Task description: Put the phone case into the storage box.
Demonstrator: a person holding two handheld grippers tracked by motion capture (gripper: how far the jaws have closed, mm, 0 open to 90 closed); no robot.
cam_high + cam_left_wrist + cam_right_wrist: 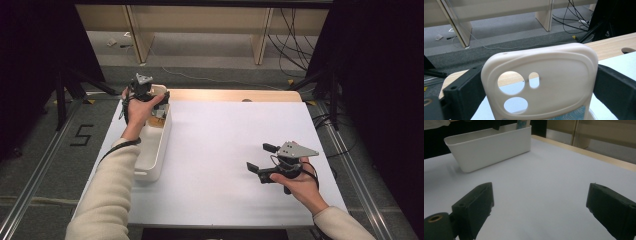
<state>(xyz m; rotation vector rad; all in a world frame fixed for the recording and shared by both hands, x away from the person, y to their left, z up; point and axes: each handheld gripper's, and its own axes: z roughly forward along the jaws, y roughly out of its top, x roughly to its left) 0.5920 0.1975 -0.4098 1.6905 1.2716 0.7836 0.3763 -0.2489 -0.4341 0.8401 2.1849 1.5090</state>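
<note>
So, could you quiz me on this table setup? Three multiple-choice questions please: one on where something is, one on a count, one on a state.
1. Where does the white bin stand on the table?
A. by its left edge
B. in the middle
C. by its right edge

2. How many holes show in the phone case?
A. one
B. three
C. five

3. How is the right tool?
A. shut on a cup
B. shut on a cloth
C. open and empty

Answers:
1 A, the high view shows the bin along the left edge.
2 B, two round holes and one small slot show.
3 C, its jaws stand wide apart over bare table.
</note>
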